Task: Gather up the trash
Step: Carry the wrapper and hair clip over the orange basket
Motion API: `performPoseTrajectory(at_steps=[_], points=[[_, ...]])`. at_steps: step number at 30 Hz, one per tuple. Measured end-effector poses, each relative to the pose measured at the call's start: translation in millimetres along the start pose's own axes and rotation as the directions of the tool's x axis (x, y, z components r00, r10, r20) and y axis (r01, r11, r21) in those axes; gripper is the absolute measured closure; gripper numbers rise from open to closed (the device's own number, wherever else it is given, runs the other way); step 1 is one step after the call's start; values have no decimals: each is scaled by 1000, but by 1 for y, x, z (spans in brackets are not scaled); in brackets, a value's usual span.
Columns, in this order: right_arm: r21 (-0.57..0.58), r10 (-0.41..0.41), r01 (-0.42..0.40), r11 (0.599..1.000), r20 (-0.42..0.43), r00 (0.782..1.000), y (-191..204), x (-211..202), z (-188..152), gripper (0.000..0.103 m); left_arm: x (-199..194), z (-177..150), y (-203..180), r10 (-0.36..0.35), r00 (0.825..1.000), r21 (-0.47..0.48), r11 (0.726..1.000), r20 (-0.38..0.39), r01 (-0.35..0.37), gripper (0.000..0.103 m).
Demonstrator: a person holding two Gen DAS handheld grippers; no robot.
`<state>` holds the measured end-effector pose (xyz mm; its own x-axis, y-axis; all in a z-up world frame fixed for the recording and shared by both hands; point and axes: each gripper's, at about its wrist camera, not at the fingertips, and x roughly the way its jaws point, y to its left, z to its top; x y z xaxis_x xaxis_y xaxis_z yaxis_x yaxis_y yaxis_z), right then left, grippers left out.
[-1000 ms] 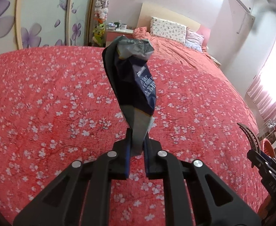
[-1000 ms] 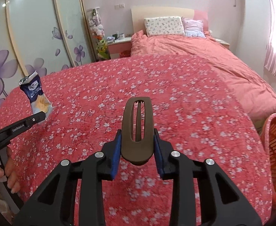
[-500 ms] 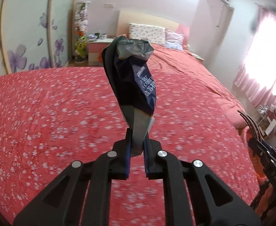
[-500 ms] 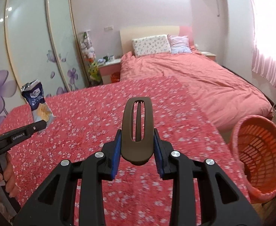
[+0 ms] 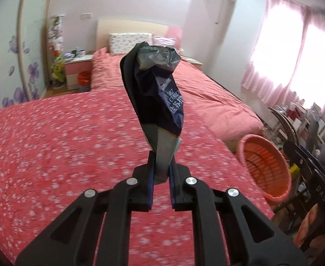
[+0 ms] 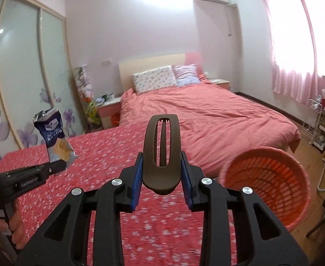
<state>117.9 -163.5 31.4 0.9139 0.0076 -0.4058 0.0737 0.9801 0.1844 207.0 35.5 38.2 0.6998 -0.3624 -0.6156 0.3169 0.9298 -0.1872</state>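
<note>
My left gripper (image 5: 161, 175) is shut on the bottom of a dark blue snack bag (image 5: 155, 93), which stands upright with a crumpled silver top. The bag also shows at the left of the right wrist view (image 6: 53, 133), held by the left gripper (image 6: 60, 166). My right gripper (image 6: 161, 177) is shut on a brown oval hair clip (image 6: 161, 153) that points up. An orange mesh basket (image 6: 266, 184) stands on the floor at the bed's right edge, right of the right gripper. It also shows in the left wrist view (image 5: 264, 166).
A bed with a red flowered cover (image 5: 51, 146) lies under both grippers, a second pink bed (image 6: 218, 119) beyond it. A nightstand (image 5: 77, 73) and wardrobe doors (image 6: 25, 77) stand at the left. A rack with clutter (image 6: 320, 124) is at the right.
Both grippers have swung to the right and tilted up with their loads. The orange basket has come well into view on the right in both views.
</note>
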Motion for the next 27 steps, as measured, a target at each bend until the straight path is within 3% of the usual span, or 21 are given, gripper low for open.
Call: performPoseTrajectory(at_steps=[6,14,27], points=[[46,-77,75,996,50,996,-34,-19,2,71,13,0,-49,-90,996,43,995,-20,91,91],[99,-199,189,977,102,975,-79,-38,3,71,29,-4,-114,-197,979,98,975,-52,201,91],[190,-298,282,940,60,953,-138,-30,-9,71,83,-21,-212,-314,936,165,926,-160,339,91]])
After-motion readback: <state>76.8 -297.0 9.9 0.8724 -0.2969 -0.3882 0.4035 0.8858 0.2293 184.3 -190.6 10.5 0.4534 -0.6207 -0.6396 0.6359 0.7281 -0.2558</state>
